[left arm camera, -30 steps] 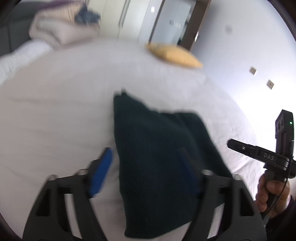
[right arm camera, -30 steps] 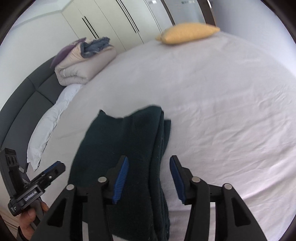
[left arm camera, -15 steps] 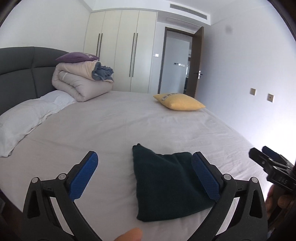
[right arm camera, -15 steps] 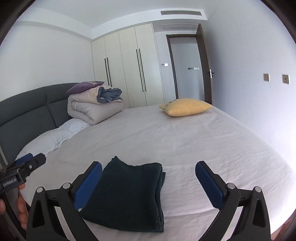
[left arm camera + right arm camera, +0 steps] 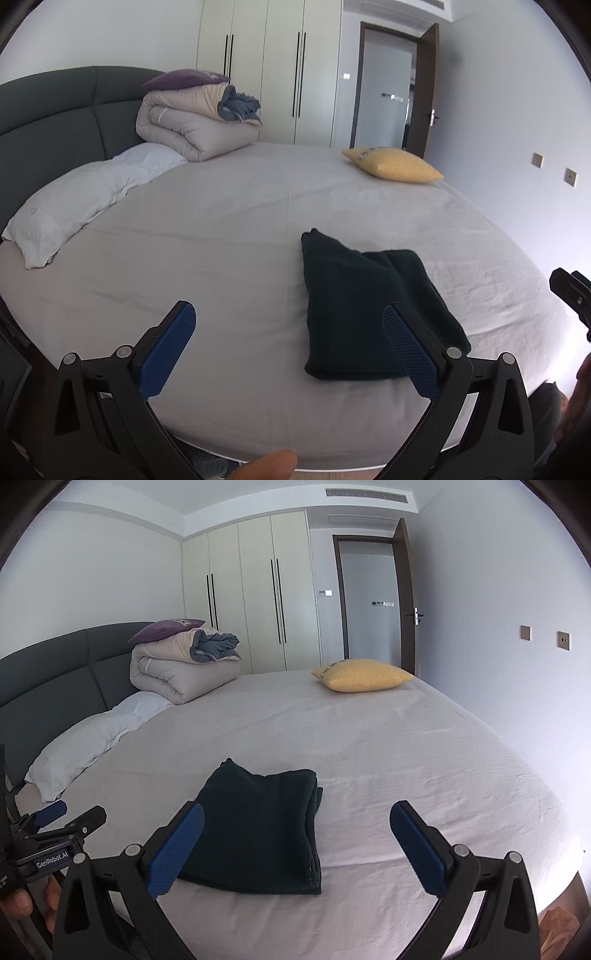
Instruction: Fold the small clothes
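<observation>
A dark green folded garment lies flat on the white bed sheet near the bed's front edge. It also shows in the right wrist view. My left gripper is open and empty, held back from the bed with the garment beyond its right finger. My right gripper is open and empty, with the garment just past its left finger. The left gripper shows at the left edge of the right wrist view. The right one shows at the right edge of the left wrist view.
A yellow cushion lies at the far side of the bed. A rolled beige duvet with a purple cushion on top sits by the grey headboard. A white pillow lies at the left. Wardrobes and a door stand behind.
Both grippers have opened wide and pulled back and up from the garment, from low over it to the bed's edge. The folded garment stays on the sheet.
</observation>
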Demonstrator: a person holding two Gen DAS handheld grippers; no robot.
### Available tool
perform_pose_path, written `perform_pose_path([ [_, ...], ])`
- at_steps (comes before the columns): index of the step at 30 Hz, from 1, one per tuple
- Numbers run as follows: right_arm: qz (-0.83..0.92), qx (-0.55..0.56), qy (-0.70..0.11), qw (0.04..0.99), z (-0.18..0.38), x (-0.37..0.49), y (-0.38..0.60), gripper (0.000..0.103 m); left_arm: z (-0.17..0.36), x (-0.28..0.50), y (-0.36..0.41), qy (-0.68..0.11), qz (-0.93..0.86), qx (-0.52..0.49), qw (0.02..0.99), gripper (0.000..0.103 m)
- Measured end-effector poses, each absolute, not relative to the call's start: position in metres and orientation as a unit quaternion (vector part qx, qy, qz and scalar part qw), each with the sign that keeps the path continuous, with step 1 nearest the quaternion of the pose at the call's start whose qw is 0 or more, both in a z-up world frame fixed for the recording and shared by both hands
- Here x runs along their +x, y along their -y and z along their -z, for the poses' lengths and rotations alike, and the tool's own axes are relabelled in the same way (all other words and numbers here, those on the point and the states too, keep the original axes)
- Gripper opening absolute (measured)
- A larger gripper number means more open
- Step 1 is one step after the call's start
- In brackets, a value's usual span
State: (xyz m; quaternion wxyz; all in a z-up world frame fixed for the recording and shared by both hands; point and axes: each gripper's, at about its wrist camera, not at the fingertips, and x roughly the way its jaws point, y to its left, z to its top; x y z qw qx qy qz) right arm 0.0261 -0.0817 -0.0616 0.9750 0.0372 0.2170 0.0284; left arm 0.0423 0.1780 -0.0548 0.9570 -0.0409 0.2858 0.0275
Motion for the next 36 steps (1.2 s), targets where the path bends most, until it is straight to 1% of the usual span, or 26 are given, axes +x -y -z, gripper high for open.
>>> perform_pose_path([
  [4, -0.031, 0.041, -0.218, 0.975, 0.06, 0.024, 0.078, 0.103, 0.063, 0.051, -0.164, -0.282, -0.018, -0.021, 0.959, 0.103],
  [11, -0.013, 0.024, -0.236, 0.971, 0.068, 0.027, 0.073, 0.103, 0.075, 0.059, -0.151, -0.303, -0.006, 0.002, 0.953, 0.103],
  [26, -0.009, 0.002, -0.273, 0.962, 0.093, 0.037, 0.063, 0.103, 0.086, 0.074, -0.168, -0.33, -0.028, -0.016, 0.943, 0.103],
  [36, -0.01, 0.007, -0.28, 0.96, 0.1, 0.04, 0.063, 0.103, 0.093, 0.079, -0.168, -0.34, -0.03, -0.025, 0.94, 0.103],
])
